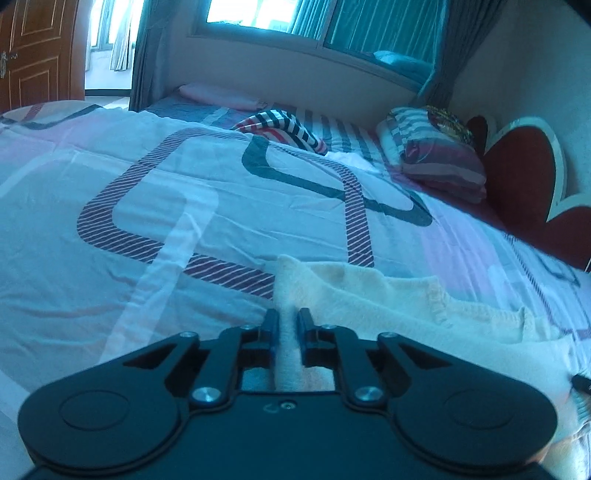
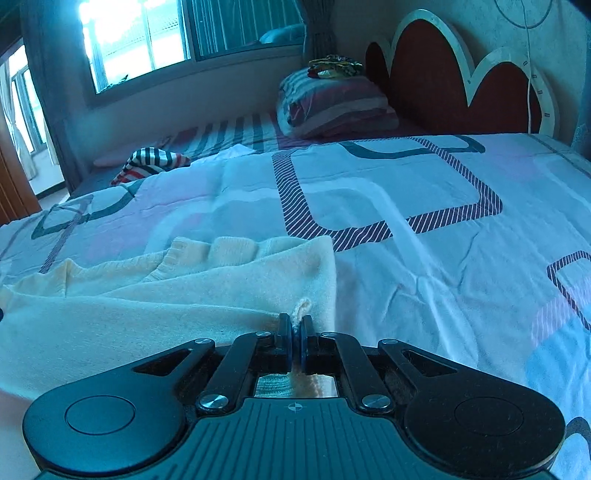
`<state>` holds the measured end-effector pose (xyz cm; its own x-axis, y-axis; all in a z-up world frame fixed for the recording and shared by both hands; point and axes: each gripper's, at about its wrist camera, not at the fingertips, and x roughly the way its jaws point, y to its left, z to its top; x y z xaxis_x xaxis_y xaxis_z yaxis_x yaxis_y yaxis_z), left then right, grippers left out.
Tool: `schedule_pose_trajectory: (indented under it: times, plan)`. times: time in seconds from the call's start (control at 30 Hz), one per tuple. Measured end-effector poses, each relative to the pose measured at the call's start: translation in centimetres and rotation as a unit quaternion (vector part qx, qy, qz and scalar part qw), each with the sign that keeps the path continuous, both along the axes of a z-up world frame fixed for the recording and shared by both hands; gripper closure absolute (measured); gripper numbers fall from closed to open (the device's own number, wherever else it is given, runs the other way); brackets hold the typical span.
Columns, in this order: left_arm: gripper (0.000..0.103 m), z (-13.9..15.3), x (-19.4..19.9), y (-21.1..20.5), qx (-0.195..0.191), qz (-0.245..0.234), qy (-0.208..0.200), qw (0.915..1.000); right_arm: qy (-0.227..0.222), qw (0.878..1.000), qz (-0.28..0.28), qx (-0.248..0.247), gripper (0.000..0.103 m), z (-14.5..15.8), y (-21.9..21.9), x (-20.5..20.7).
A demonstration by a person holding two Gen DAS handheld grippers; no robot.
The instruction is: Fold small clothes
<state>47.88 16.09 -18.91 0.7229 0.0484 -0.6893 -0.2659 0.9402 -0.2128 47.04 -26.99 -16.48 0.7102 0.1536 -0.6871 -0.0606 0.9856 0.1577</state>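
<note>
A small cream knitted garment point(image 1: 388, 295) lies flat on the patterned bedspread point(image 1: 184, 184). In the left wrist view my left gripper point(image 1: 288, 317) is shut on a bunched fold at the garment's left side, the cloth standing up between its black fingers point(image 1: 271, 321). In the right wrist view the same cream garment point(image 2: 166, 295) spreads to the left, and my right gripper point(image 2: 295, 325) is shut on its right edge, with a small nub of knit poking up between the pads. The garment's near parts are hidden under both gripper bodies.
A striped red, white and dark cloth point(image 1: 284, 129) lies bunched at the far side of the bed. A folded striped quilt point(image 2: 332, 103) sits by the red headboard point(image 2: 443, 74). A window point(image 1: 295, 22) and a wooden door point(image 1: 33, 51) stand beyond the bed.
</note>
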Motion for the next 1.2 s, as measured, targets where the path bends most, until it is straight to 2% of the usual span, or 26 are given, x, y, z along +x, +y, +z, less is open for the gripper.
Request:
schedule_pose_trajectory:
  times: [0.07,0.13,0.2,0.23,0.33,0.47,0.6,0.7,0.87,0.97,1.2]
  plan:
    - [0.077,0.7,-0.3,0.0,0.009,0.009,-0.004,0.9999,-0.007,1.000,-0.008,0.014,0.099,0.5,-0.6,-0.3]
    - [0.068,1.5,-0.8,-0.2,0.024,0.013,-0.012,0.9996,-0.016,0.999,-0.017,0.024,0.089,1.2,-1.0,-0.6]
    - [0.061,2.3,-1.3,-0.6,0.032,0.009,-0.018,0.9993,-0.026,0.999,-0.024,0.027,0.062,1.9,-1.0,-1.0]
    - [0.060,2.7,-1.5,-0.9,0.036,0.006,-0.021,0.9991,-0.032,0.999,-0.024,0.029,0.059,2.2,-1.0,-1.1]
    - [0.056,3.8,-2.3,-2.4,0.044,-0.013,-0.025,0.9986,-0.042,0.998,-0.015,0.036,0.059,3.3,-0.5,-1.6]
    - [0.049,4.2,-2.7,-5.4,0.051,-0.056,-0.013,0.9970,-0.038,0.998,0.031,0.045,0.059,4.0,1.8,-2.5]
    - [0.042,3.2,-2.8,-7.9,0.054,-0.082,0.006,0.9951,-0.020,0.996,0.071,0.045,0.062,3.3,4.7,-3.1]
    - [0.041,1.6,-2.5,-9.0,0.065,-0.096,0.032,0.9927,0.002,0.995,0.089,0.035,0.062,2.0,6.4,-3.3]
    - [0.041,0.2,-3.3,-9.0,0.098,-0.105,0.034,0.9890,0.010,0.996,0.088,-0.001,0.062,0.3,6.1,-3.5]
    - [0.040,0.3,-3.6,-8.6,0.097,-0.102,0.037,0.9894,0.007,0.998,0.065,-0.025,0.062,0.1,4.9,-3.4]
    - [0.041,0.9,-4.0,-8.6,0.099,-0.091,0.043,0.9900,0.010,0.999,0.040,-0.033,0.062,0.2,3.8,-3.7]
